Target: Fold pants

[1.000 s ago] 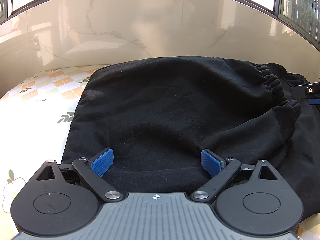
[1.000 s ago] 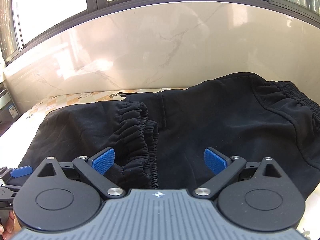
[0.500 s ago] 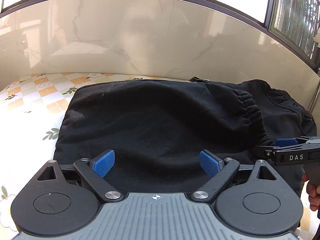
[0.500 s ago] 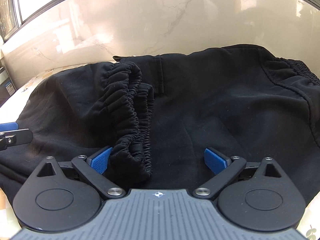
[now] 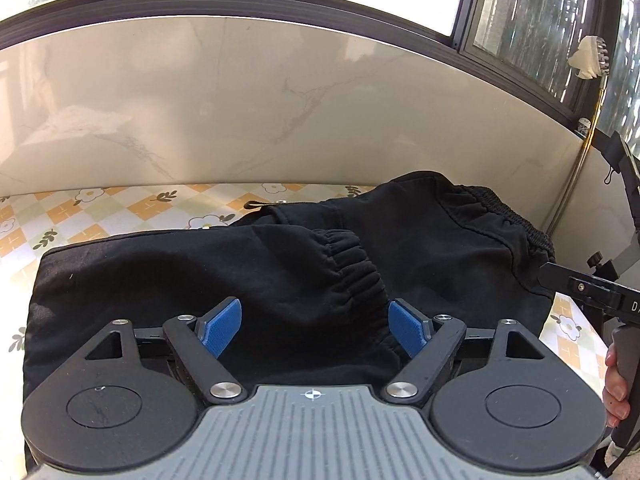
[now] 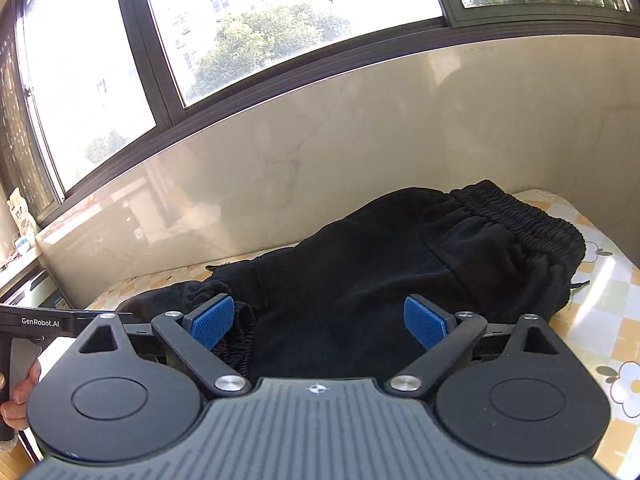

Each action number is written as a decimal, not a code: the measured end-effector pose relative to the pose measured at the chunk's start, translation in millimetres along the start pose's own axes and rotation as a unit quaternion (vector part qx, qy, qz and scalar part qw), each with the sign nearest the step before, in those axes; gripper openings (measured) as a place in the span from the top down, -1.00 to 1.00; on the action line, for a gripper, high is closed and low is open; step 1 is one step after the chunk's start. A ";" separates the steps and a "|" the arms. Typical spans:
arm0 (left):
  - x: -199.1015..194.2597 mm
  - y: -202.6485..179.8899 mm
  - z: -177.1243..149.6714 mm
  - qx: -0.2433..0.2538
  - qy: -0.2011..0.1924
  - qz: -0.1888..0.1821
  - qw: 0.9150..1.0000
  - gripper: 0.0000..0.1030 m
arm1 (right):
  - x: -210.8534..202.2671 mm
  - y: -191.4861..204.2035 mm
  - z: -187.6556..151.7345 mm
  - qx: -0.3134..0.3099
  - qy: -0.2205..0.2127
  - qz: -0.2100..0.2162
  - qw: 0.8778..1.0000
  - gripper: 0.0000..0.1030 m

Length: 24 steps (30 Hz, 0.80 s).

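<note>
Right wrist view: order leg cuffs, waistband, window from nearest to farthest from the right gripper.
From the right gripper:
1. Leg cuffs, just ahead by the left pad.
2. Waistband, farther back on the right, at the pants' far end.
3. Window, above the wall, behind everything.

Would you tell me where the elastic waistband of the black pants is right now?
In the right wrist view the waistband lies at the pants' far right end, on the flowered sheet below the marble wall.

pads: blue, ribbed, on the left gripper (image 5: 316,330)
linkage: black arms, silver screws
right gripper (image 6: 318,322): matching; grey grooved body
</note>
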State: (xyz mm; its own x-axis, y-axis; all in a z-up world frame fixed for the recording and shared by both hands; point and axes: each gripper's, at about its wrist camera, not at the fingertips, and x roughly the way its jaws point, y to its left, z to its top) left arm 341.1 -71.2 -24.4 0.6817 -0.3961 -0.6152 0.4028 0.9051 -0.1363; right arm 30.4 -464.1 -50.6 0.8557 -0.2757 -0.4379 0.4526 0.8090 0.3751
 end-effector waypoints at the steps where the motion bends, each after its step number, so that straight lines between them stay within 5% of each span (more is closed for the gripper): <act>1: 10.0 -5.5 6.6 0.007 0.004 0.004 1.000 -0.56 | -2.9 -8.4 1.1 0.006 -0.004 -0.006 1.000 -0.83; 3: 32.9 -13.0 14.3 0.017 0.018 0.023 0.999 -0.28 | -10.4 -27.7 -0.2 0.022 -0.012 -0.019 0.999 -0.83; 5: 58.1 -14.8 16.3 0.023 0.035 0.043 0.998 0.20 | -13.4 -44.4 -2.5 0.040 -0.015 -0.017 0.999 -0.83; 7: 80.5 -13.7 18.2 0.021 0.047 0.058 0.997 0.32 | -15.0 -59.1 -7.8 0.056 -0.013 -0.017 0.998 -0.83; 17: 153.0 -28.8 21.2 0.027 0.071 0.104 0.992 0.41 | 7.7 -114.6 -20.4 0.112 0.038 -0.030 0.993 -0.83; 24: 141.6 -25.4 13.7 0.039 0.062 0.120 0.990 0.43 | 42.6 -137.6 -22.3 0.175 0.059 -0.009 0.983 -0.84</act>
State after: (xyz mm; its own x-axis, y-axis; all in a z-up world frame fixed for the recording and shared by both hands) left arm 435.7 -152.4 -97.4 0.6858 -0.1441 -0.7134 0.2875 0.9541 0.0836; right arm -1.0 -575.6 -139.1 0.8209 -0.2092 -0.5314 0.5439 0.5702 0.6157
